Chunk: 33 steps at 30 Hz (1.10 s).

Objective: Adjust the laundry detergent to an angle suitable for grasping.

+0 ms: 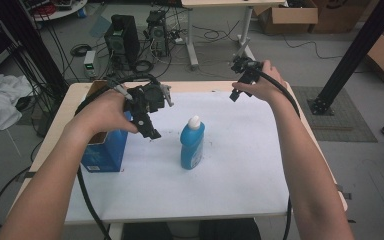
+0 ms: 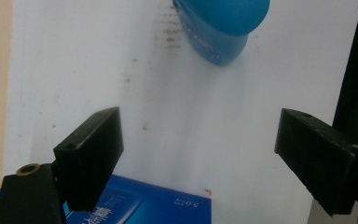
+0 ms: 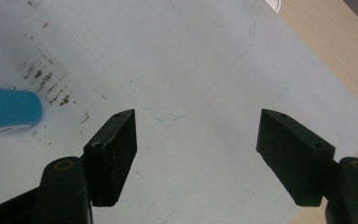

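1. A white sheet (image 1: 230,175) covers most of the counter (image 1: 75,92), and brown specks stain it near the middle.
2. A black computer tower (image 1: 122,37) stands on the floor behind the counter, among loose cables.
3. Cardboard boxes (image 1: 290,15) sit at the far right.
4. A white cloth (image 1: 0,102) lies bunched at the left edge.
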Tool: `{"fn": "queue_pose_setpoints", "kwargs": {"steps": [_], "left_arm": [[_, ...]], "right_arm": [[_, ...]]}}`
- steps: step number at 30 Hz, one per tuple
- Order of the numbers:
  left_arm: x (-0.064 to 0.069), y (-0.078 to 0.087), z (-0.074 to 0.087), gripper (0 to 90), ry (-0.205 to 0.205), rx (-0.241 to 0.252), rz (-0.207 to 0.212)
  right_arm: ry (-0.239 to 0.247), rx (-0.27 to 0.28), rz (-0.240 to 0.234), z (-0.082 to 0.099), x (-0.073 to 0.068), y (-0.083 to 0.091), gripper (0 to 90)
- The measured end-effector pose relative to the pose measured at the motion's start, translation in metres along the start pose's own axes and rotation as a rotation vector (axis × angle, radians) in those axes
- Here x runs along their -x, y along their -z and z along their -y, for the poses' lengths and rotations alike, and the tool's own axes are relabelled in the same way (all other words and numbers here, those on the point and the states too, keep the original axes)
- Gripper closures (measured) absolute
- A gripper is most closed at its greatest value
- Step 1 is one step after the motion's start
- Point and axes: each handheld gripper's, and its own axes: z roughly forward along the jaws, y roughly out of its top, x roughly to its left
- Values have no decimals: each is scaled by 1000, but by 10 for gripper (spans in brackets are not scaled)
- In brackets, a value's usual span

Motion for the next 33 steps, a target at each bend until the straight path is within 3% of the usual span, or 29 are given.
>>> {"fn": "queue_pose_setpoints", "kwargs": {"steps": [33], "left_arm": [[-1, 5, 5, 157, 22, 10, -26]], "right_arm": [[18, 15, 2, 4, -4, 5, 278]]}}
